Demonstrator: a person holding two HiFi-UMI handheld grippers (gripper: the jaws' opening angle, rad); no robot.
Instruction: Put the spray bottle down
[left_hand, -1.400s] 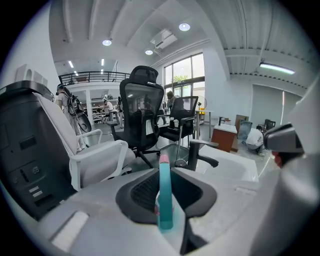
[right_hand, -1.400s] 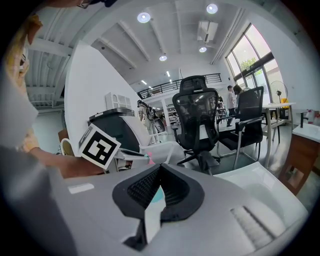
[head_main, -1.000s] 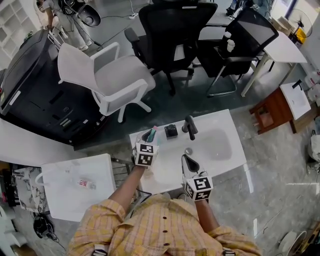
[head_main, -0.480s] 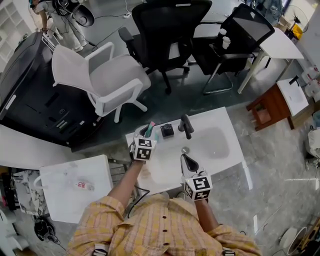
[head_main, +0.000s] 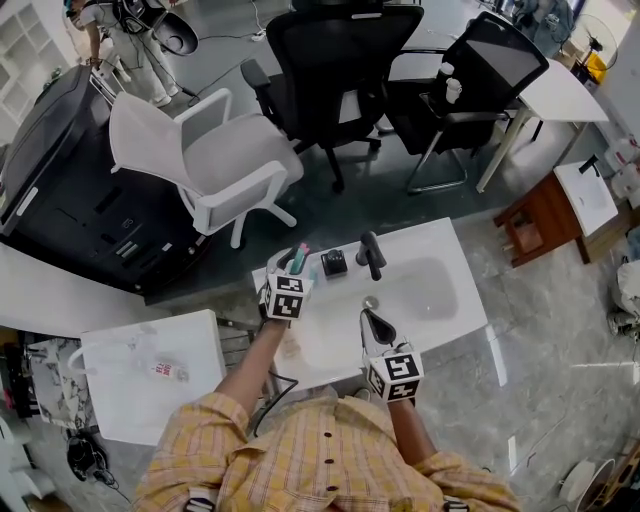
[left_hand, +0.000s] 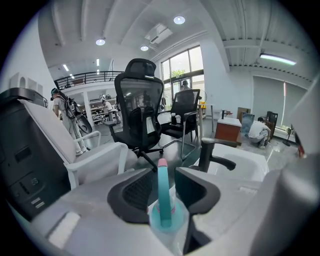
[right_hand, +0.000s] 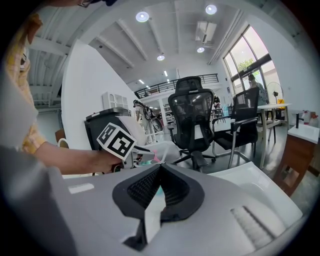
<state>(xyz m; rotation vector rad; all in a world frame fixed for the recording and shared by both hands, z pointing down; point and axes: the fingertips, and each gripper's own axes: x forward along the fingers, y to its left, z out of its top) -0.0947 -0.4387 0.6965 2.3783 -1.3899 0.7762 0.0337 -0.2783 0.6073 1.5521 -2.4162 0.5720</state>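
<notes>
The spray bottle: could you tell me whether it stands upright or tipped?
Upright: the spray bottle has its teal nozzle pointing straight up between the left gripper's opening fingers.

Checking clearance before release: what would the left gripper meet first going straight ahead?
The spray bottle standing between the left gripper's opening jaws; beyond it, depth is unclear.

White chair (head_main: 225, 160), black faucet (head_main: 372, 254)

Counter (head_main: 468, 280), back-left edge crowded: spray bottle (head_main: 298, 260), black box (head_main: 334, 262) and faucet (head_main: 372, 255) stood in a row, narrow gaps between. I saw open room over the basin (head_main: 420, 290). White chair (head_main: 215, 160) stood beyond the far edge.
</notes>
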